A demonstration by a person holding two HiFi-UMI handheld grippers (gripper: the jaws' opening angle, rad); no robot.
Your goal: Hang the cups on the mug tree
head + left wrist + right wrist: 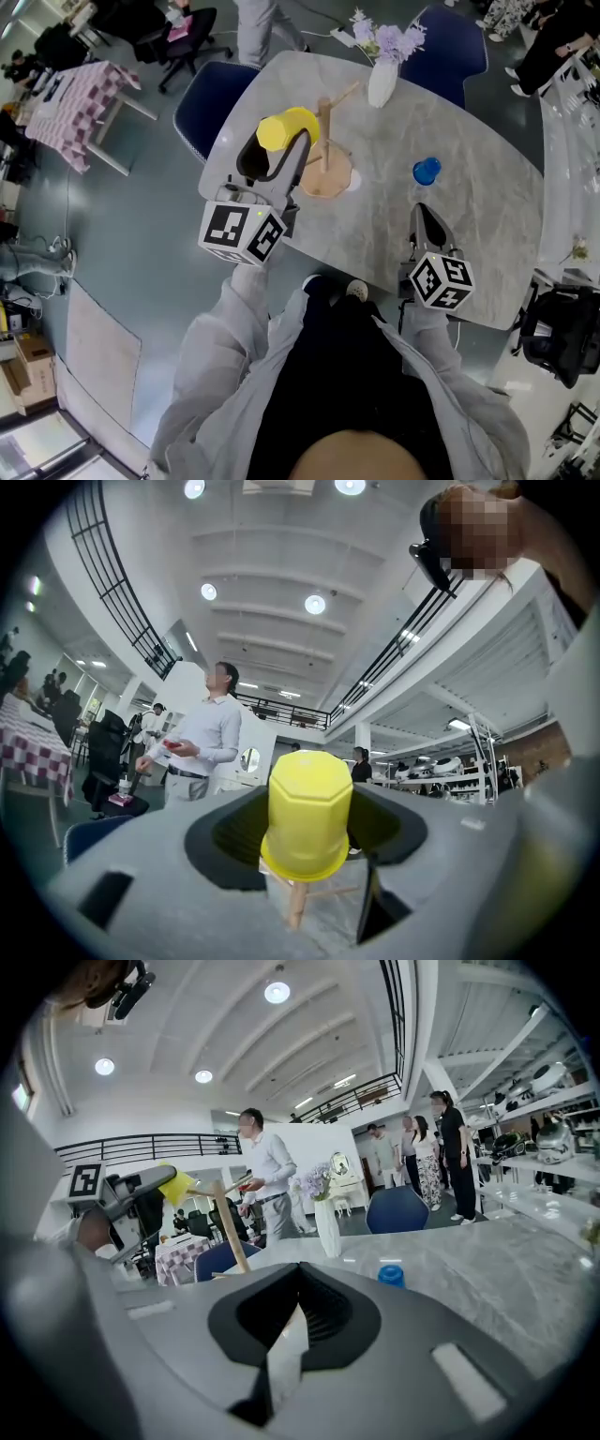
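The wooden mug tree (pixel 325 174) could be toppled by the yellow plastic cup (pixel 289 127) clamped in the left gripper (pixel 279 148); the right gripper (pixel 427 217) is closed, empty.

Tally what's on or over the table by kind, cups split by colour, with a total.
yellow cup: 1
blue cup: 1
mug tree: 1
vase of flowers: 1
Total: 4

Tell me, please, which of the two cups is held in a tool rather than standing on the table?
The yellow plastic cup, gripped in the left tool beside the wooden mug tree; the blue cup stands on the grey marbled table.
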